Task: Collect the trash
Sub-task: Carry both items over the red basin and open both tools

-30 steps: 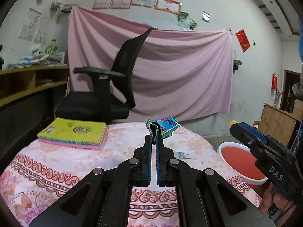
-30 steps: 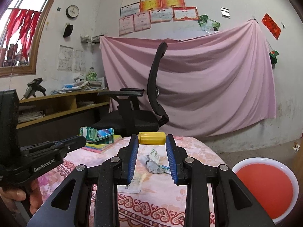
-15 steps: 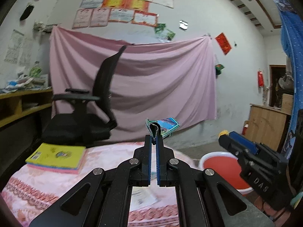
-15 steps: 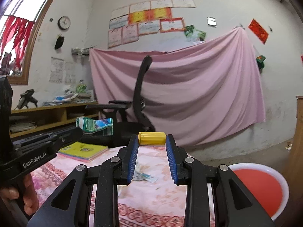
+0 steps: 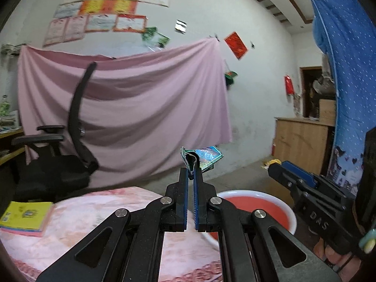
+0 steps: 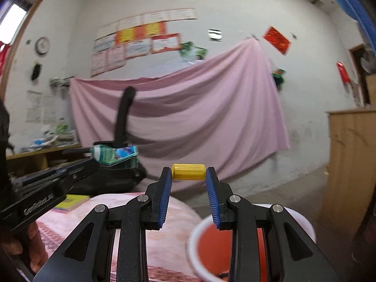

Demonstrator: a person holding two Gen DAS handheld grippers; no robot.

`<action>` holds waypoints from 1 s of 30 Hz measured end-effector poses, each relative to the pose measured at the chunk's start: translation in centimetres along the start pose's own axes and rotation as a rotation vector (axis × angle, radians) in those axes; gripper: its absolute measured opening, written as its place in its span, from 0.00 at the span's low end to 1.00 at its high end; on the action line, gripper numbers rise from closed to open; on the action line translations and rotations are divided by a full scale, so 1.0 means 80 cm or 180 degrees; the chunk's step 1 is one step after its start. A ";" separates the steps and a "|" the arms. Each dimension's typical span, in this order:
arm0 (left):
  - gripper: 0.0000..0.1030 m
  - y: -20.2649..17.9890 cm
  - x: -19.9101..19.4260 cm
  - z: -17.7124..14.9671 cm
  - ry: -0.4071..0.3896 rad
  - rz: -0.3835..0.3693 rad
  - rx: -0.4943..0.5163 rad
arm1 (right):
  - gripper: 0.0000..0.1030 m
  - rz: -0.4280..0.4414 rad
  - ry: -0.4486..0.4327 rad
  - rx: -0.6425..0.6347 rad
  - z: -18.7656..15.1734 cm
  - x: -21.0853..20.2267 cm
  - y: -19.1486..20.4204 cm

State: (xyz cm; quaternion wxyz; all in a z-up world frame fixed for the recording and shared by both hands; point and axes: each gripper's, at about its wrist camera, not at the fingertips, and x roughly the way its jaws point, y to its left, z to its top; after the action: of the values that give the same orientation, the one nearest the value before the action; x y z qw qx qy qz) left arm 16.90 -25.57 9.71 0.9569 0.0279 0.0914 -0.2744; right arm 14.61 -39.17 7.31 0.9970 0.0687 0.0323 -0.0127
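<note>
My left gripper [image 5: 191, 172] is shut on a crumpled green and blue wrapper [image 5: 204, 157], which sticks out past the fingertips to the right. Below and just right of it sits a red basin with a white rim [image 5: 256, 208]. My right gripper [image 6: 189, 173] is shut on a small yellow cylinder [image 6: 188, 171], held crosswise between the blue pads. The same basin [image 6: 216, 244] lies under its right finger. In the right wrist view the left gripper [image 6: 92, 162] shows at the left with the wrapper [image 6: 115, 154]. The right gripper [image 5: 273, 165] appears at the right of the left wrist view.
A round table with a pink floral cloth [image 5: 98, 211] carries a yellow book [image 5: 25, 213] at its left. Behind it stands a black office chair [image 5: 58, 164] before a pink sheet on the wall. A wooden cabinet [image 5: 300, 141] stands at the right, and a hand [image 6: 30, 249] holds the left gripper.
Both grippers have swung to the right, off the table toward the red basin, each keeping its piece. The book, chair and table have slid left in both views; the basin now sits under the fingers.
</note>
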 end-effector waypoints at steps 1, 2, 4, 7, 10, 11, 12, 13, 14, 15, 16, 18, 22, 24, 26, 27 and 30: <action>0.02 -0.005 0.007 -0.001 0.0052 -0.0046 -0.0007 | 0.27 -0.0049 0.0040 0.0043 -0.001 0.003 -0.007; 0.02 -0.010 0.018 -0.003 0.0136 -0.0112 -0.0031 | 0.27 -0.0114 0.0093 0.0100 -0.003 0.007 -0.017; 0.02 -0.021 0.041 -0.006 0.0333 -0.0258 -0.0118 | 0.27 -0.0212 0.0190 0.0210 -0.010 0.013 -0.034; 0.02 -0.031 0.076 -0.011 0.0627 -0.0418 -0.0258 | 0.27 -0.0331 0.0342 0.0342 -0.020 0.022 -0.055; 0.02 -0.041 0.106 -0.016 0.0871 -0.0501 -0.0364 | 0.27 -0.0430 0.0499 0.0394 -0.027 0.031 -0.069; 0.02 -0.043 0.114 -0.018 0.0919 -0.0516 -0.0395 | 0.27 -0.0448 0.0544 0.0405 -0.029 0.033 -0.074; 0.02 -0.046 0.121 -0.020 0.0962 -0.0532 -0.0421 | 0.27 -0.0467 0.0593 0.0416 -0.031 0.037 -0.077; 0.02 -0.048 0.128 -0.022 0.1022 -0.0555 -0.0432 | 0.27 -0.0491 0.0645 0.0424 -0.034 0.040 -0.080; 0.03 -0.045 0.129 -0.022 0.1060 -0.0558 -0.0442 | 0.27 -0.0506 0.0701 0.0435 -0.037 0.043 -0.082; 0.03 -0.047 0.136 -0.025 0.1120 -0.0555 -0.0459 | 0.27 -0.0520 0.0747 0.0446 -0.039 0.046 -0.084; 0.03 -0.049 0.137 -0.026 0.1147 -0.0556 -0.0475 | 0.28 -0.0534 0.0786 0.0452 -0.041 0.048 -0.084; 0.05 -0.048 0.146 -0.030 0.1255 -0.0552 -0.0526 | 0.28 -0.0550 0.0883 0.0470 -0.046 0.053 -0.087; 0.14 -0.039 0.155 -0.037 0.1441 -0.0535 -0.0688 | 0.32 -0.0569 0.1010 0.0490 -0.050 0.060 -0.089; 0.17 -0.032 0.155 -0.037 0.1454 -0.0493 -0.0751 | 0.37 -0.0566 0.1032 0.0500 -0.051 0.061 -0.089; 0.20 -0.022 0.150 -0.037 0.1445 -0.0430 -0.0795 | 0.37 -0.0565 0.1040 0.0491 -0.052 0.062 -0.089; 0.21 -0.014 0.144 -0.037 0.1429 -0.0397 -0.0829 | 0.37 -0.0563 0.1037 0.0481 -0.051 0.061 -0.088; 0.29 0.002 0.127 -0.035 0.1337 -0.0314 -0.0892 | 0.37 -0.0544 0.0995 0.0452 -0.048 0.059 -0.083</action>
State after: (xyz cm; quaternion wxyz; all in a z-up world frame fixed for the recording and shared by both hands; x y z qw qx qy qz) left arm 25.03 -30.43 5.05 0.8969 -0.0531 0.3265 -0.2935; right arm 18.92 -45.33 2.33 0.9678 0.1370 0.1915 -0.0888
